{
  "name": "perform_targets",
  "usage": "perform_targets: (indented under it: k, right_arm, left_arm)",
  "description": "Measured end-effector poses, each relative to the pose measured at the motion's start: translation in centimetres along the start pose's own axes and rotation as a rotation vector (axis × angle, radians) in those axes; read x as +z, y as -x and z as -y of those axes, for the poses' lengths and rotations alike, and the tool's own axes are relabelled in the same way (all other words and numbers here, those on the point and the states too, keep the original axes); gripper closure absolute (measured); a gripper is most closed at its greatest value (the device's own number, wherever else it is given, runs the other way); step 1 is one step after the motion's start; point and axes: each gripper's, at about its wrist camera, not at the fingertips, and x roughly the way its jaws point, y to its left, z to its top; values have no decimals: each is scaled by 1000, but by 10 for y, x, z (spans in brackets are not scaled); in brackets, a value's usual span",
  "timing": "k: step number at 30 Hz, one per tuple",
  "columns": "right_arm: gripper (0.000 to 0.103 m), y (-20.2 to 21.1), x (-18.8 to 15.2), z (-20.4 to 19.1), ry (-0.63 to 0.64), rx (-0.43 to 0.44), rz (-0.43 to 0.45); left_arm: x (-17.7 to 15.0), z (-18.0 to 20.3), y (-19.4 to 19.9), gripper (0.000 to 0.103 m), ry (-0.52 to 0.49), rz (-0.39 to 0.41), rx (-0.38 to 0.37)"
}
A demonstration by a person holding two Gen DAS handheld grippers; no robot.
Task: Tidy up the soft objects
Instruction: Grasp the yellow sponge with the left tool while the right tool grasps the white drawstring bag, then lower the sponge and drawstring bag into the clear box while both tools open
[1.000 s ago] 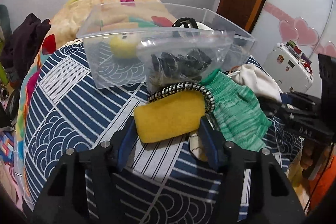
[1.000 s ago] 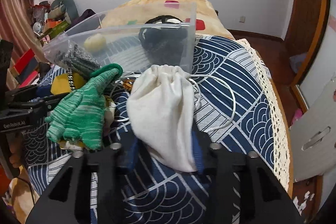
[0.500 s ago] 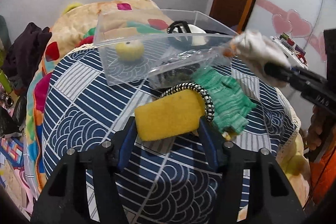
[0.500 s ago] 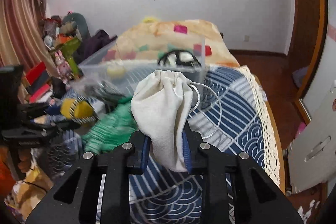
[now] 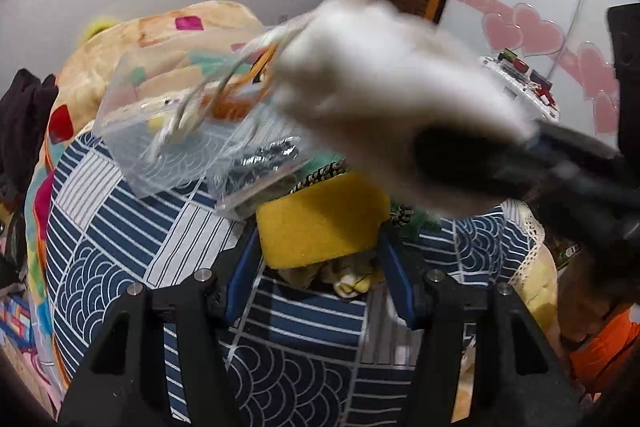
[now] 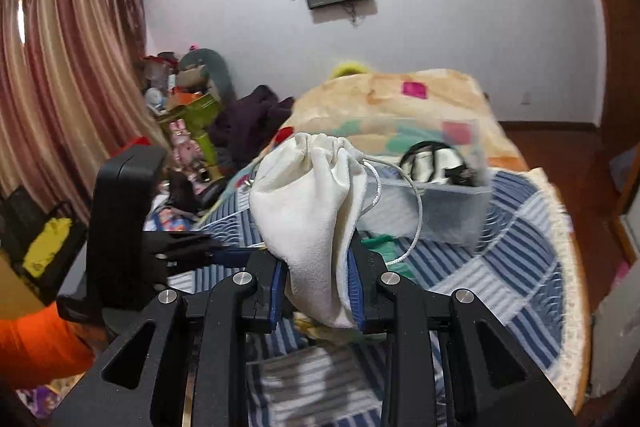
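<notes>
My left gripper (image 5: 320, 255) is shut on a yellow sponge (image 5: 322, 223) and holds it above the blue patterned bedspread (image 5: 120, 239). My right gripper (image 6: 316, 279) is shut on a white drawstring pouch (image 6: 312, 211), lifted in the air; the pouch (image 5: 384, 115) shows blurred and large in the left wrist view, above the sponge. A clear plastic bin (image 6: 440, 215) stands on the bed beyond, also in the left wrist view (image 5: 168, 147), with a black and white item (image 6: 436, 163) inside. A green knit piece (image 6: 384, 247) peeks out below the pouch.
A clear bag of dark items (image 5: 268, 163) lies against the bin. A peach blanket (image 6: 384, 103) lies behind it. Clutter and toys (image 6: 188, 115) line the left wall by the curtain. The bed's lace edge (image 6: 568, 267) runs on the right.
My right gripper has lifted the pouch higher and swung it left across the left gripper's view. My left gripper has risen with the sponge, clear of the braided band.
</notes>
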Motion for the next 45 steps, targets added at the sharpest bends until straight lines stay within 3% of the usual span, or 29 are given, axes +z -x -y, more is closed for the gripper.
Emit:
perform_targets:
  k: [13,28,35,45]
  right_arm:
    - [79,-17,-6,24,-49,-70,-42]
    - [79,22,30,27,-32,-136,111]
    - [79,8,50,30,-4,-174,133]
    - [79,-39,62,45,-7,-202,54]
  left_arm:
    - [-5,-21,41,45,33,65,31]
    - [37,-44,74,45,89,241,103]
    - [63,-64,60,45,116,259,145]
    - [86,-73,-1,45,130,161,113]
